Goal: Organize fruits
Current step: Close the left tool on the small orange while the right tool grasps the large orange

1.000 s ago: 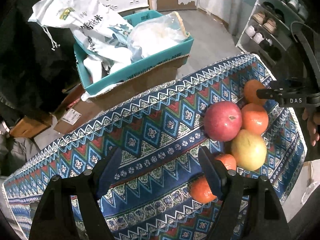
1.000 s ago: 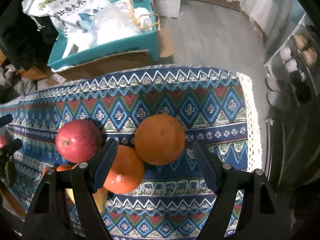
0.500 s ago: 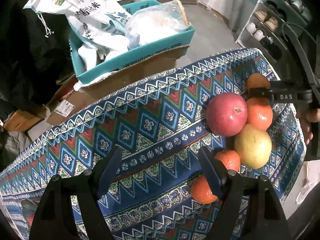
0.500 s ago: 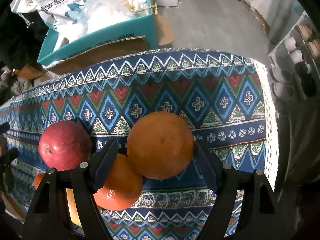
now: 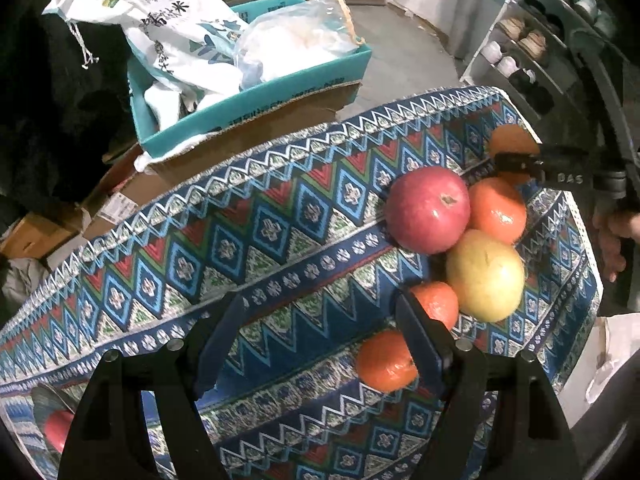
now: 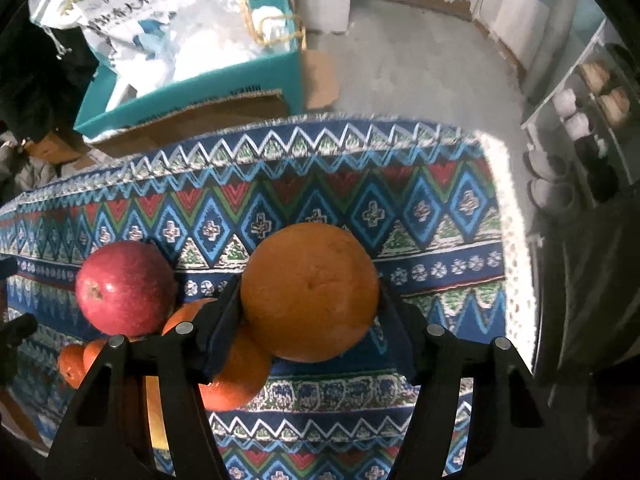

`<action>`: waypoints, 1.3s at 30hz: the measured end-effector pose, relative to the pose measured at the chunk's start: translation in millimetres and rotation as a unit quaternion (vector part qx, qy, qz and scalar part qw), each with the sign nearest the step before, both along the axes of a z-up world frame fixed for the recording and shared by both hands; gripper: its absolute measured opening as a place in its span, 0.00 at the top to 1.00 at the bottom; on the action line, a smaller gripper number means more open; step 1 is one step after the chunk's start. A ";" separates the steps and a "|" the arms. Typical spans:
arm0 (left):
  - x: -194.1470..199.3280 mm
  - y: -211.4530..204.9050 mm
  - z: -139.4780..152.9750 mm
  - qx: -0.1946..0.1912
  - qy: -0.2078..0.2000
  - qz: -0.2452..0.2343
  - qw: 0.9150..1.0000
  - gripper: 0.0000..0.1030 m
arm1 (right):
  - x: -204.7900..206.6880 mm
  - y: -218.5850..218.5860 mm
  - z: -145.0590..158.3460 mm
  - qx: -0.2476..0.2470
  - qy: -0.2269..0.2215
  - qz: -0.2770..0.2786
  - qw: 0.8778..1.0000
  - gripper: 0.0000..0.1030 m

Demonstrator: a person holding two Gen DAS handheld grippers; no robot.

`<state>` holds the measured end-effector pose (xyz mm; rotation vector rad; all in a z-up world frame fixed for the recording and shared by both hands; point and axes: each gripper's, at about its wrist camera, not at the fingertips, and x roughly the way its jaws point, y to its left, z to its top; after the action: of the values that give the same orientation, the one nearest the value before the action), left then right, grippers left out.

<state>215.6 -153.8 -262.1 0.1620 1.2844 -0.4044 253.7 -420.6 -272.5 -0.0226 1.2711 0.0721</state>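
The right tool [image 6: 310, 320] has its two fingers pressed on both sides of a large orange [image 6: 310, 292], so it holds this fruit over the patterned cloth [image 6: 360, 208] of the table. Just to the left of it lies a red apple [image 6: 125, 286], and a smaller orange [image 6: 236, 376] is under the left finger, touching the large one. Two more small oranges [image 6: 74, 362] show at the left edge.

The left tool [image 5: 320, 340] is wide open and holds nothing. Its right finger stands in front of two small oranges [image 5: 384, 360], which partly hides them. Beyond them a yellow apple [image 5: 485, 276] touches the red apple, and another orange [image 5: 498, 210] is beside both.

Behind the table stands a teal box [image 5: 256, 96] with a white sack [image 5: 172, 28] and a plastic bag [image 5: 296, 44] in it. A shoe rack [image 5: 532, 52] is at the right.
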 end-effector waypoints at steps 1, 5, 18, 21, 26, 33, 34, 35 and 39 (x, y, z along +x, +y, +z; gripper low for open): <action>-2.1 -0.3 -0.6 -0.002 0.003 0.001 1.000 0.22 | -2.2 0.8 3.4 -0.001 -0.004 -0.001 1.000 0.37; -13.8 -5.9 -5.5 -0.005 0.010 -0.007 1.000 0.22 | -17.4 1.7 19.9 0.006 -0.022 0.000 1.000 0.37; -41.1 -26.6 -24.0 0.015 0.013 -0.039 0.999 0.22 | -72.1 1.6 29.5 0.027 -0.018 0.003 0.999 0.37; -43.0 -27.9 -31.2 0.016 0.020 -0.039 0.999 0.22 | -80.8 0.6 28.3 0.027 -0.017 0.004 0.999 0.37; -45.7 -29.1 -44.7 0.021 0.035 -0.039 0.998 0.22 | -91.2 -1.6 25.9 0.035 -0.013 0.002 0.999 0.37; -46.5 -24.6 -53.9 0.009 0.038 -0.032 0.999 0.28 | -99.0 4.1 19.0 0.038 -0.005 0.008 0.999 0.37; -46.5 -23.6 -55.1 0.004 0.041 -0.032 0.999 0.30 | -99.3 4.7 18.5 0.038 -0.004 0.008 0.999 0.37; -46.2 -22.6 -56.4 -0.002 0.044 -0.031 0.999 0.32 | -99.4 5.5 17.9 0.039 -0.003 0.009 0.999 0.37; -49.6 -23.3 -60.0 -0.015 0.044 -0.040 0.998 0.43 | -100.6 7.3 16.1 0.040 0.000 0.011 0.999 0.37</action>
<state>166.0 -177.1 -322.1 0.1726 1.3617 -0.5041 153.1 -413.3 -256.4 0.0323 1.2662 0.1413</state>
